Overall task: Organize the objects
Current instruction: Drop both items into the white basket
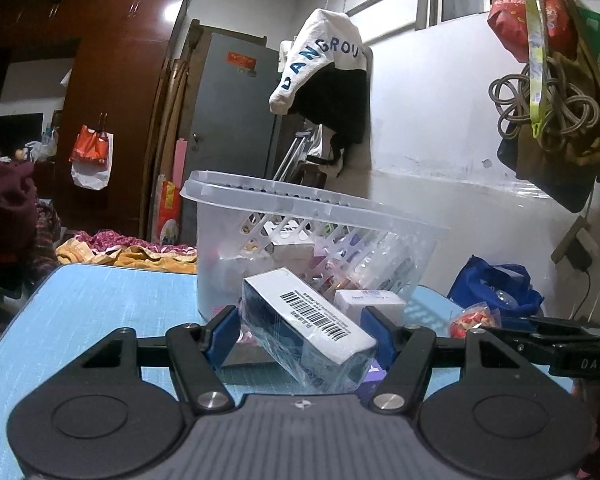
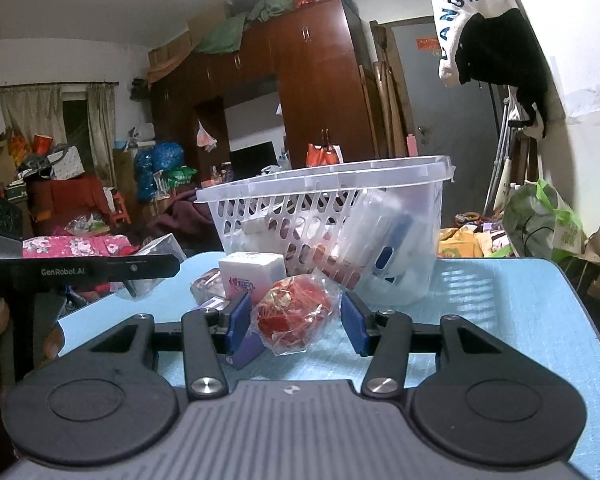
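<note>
Two tools work at once: the left tool (image 1: 302, 336) clamps a wrapped barcode box (image 1: 306, 320), tilted just before the clear basket (image 1: 300, 240) (presumably its destination). The right tool (image 2: 294, 322) brackets a red wrapped packet (image 2: 294, 312) on the blue desk (image 2: 500, 320); whether it grips, I cannot tell.

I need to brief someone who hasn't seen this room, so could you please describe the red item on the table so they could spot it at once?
On the blue table, find the clear slotted basket. In front of it lies a round red packet in crinkly clear wrap, between the right gripper jaws. Its white box neighbour is square and pale; only this one is red and lumpy.
</note>
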